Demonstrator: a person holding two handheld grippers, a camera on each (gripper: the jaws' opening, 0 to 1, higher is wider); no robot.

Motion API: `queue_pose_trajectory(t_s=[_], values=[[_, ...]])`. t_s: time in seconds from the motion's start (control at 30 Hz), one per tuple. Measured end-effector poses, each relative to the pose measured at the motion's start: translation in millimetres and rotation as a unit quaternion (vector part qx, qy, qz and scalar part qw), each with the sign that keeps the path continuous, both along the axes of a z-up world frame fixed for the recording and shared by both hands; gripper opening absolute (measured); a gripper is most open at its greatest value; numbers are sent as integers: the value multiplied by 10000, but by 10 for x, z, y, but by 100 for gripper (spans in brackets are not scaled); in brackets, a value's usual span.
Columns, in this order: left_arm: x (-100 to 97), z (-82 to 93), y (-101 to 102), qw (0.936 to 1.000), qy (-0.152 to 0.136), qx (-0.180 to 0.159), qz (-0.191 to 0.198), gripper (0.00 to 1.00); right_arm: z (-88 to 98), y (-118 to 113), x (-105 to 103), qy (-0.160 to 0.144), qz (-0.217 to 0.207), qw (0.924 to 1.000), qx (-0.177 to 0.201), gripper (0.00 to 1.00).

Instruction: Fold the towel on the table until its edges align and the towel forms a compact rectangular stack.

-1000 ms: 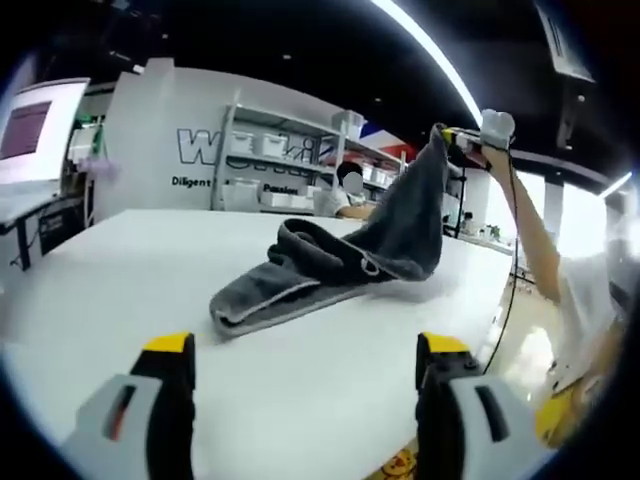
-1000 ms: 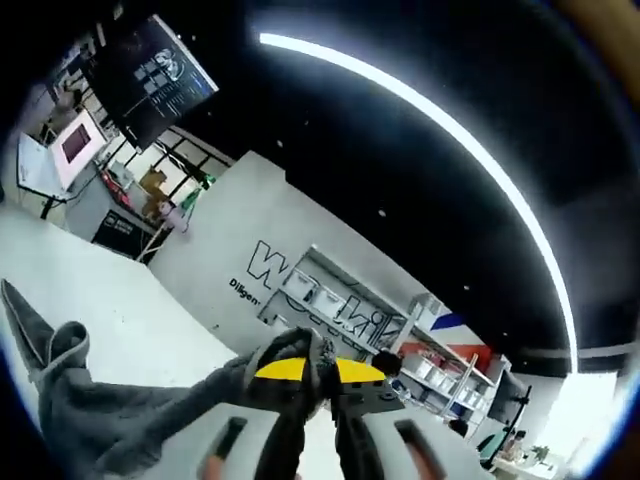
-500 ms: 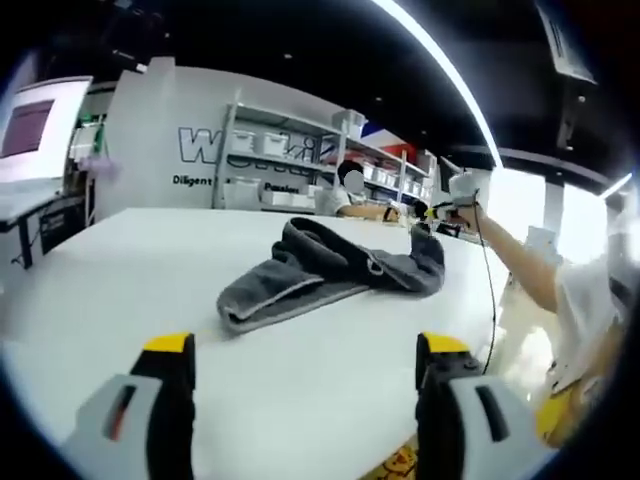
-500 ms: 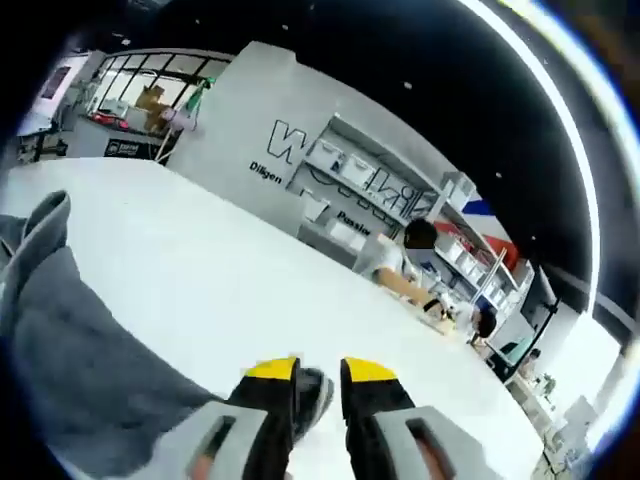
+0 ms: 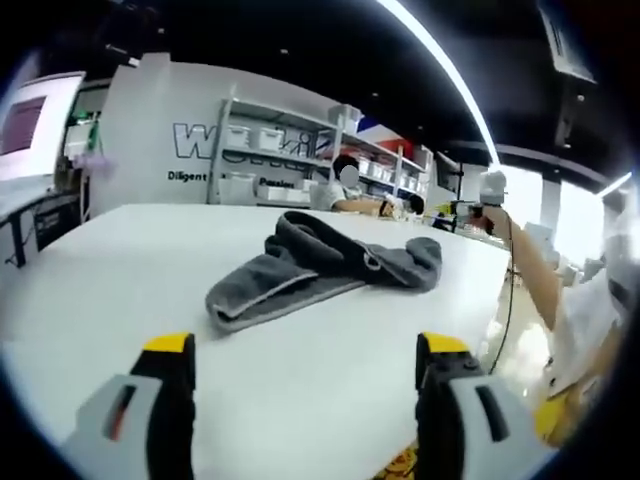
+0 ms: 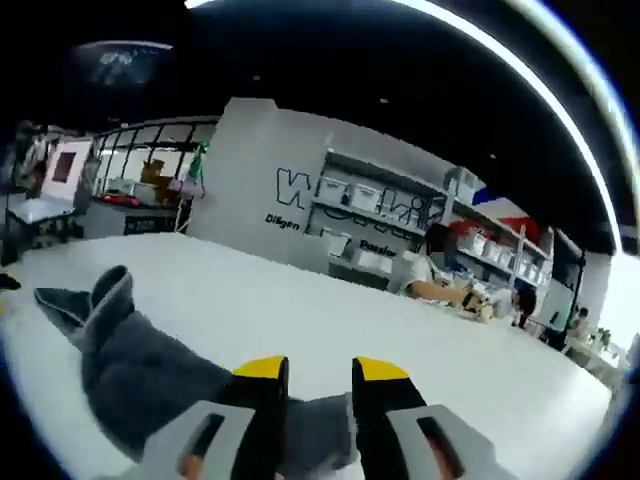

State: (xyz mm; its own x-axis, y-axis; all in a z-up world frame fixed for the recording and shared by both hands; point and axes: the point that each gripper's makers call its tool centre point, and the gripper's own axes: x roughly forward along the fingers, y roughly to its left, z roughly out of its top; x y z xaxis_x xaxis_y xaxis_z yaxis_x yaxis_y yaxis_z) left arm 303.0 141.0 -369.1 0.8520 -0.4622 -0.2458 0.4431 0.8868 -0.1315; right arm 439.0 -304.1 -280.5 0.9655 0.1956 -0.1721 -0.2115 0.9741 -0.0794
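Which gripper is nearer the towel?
Right. The right gripper sits just above the towel, at its end. The left gripper hangs back, bare table between it and the towel.

Bare table (image 5: 120,270) surrounds the lone crumpled towel (image 5: 320,268)

towel (image 5: 320,268) on table (image 5: 110,270), shelves (image 5: 275,150) behind

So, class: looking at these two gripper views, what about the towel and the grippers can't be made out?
- Towel, left gripper view: its far side and the layers inside are hidden by its own bunched folds.
- Towel's near end, right gripper view: covered by the right gripper.
- Right gripper, left gripper view: too small to tell whether it is open.
- Wall lettering: partly blocked by shelves.
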Motion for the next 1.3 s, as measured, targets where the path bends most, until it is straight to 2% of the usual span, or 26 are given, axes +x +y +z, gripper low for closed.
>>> queue_pose_trajectory(t_s=[0.07,0.13,0.23,0.3,0.4,0.53,0.67,0.7,0.73,0.77,0.8,0.83,0.87,0.93,1.0,1.03,1.07,1.1,1.2,1.3], values=[[20,-19,-20,10000,42,78,-46,96,-219,190,-204,249,370,9974,566,35],[45,-11,-47,9998,42,174,-116,95,-408,320,-398,390,433,9948,835,41],[129,38,-115,9986,-59,445,-290,92,-707,518,-689,541,521,9936,846,53],[169,48,-174,9976,-119,534,-430,86,-781,646,-813,453,583,9905,1158,61],[229,33,-256,9969,-49,558,-549,85,-921,789,-967,677,647,9867,1332,84],[401,119,-372,9916,-170,988,-818,83,-1024,752,-1088,659,138,9938,881,88],[573,155,-458,9847,-202,1399,-1024,80,-1013,748,-1138,598,-109,9914,1162,97],[609,158,-484,9824,-213,1497,-1094,78,-1011,746,-1142,588,-132,9913,1168,98],[720,178,-580,9765,-278,1706,-1287,76,-1008,758,-1168,548,-271,9916,1136,99],[773,183,-623,9734,-275,1810,-1376,74,-1014,769,-1176,556,-290,9921,1087,100],[793,187,-639,9724,-283,1843,-1403,72,-1020,773,-1179,565,-301,9922,1070,100],[912,204,-706,9669,-363,2028,-1504,71,-1040,803,-1189,597,-327,9921,1053,100],[965,200,-725,9648,-373,2115,-1519,68,-1048,820,-1192,610,-319,9921,1052,100],[1211,131,-739,9522,-409,2638,-1483,64,-1071,893,-1190,676,-237,9915,1087,100],[1270,99,-722,9478,-384,2815,-1445,60,-1075,942,-1193,694,-207,9917,1059,100],[1359,62,-700,9410,-398,3063,-1383,59,-1072,956,-1206,696,-217,9922,1013,100],[1449,-8,-688,9303,-366,3379,-1381,58,-1070,957,-1210,693,-219,9922,1009,100],[1494,-37,-732,9283,-413,3403,-1443,56,-1057,962,-1225,669,-223,9924,1012,100],[1547,-90,-767,9293,-361,3352,-1506,46,-1048,954,-1245,645,-235,9928,983,100],[1555,-197,-832,9251,-235,3405,-1665,40,-1033,913,-1276,603,-298,9928,994,100]])
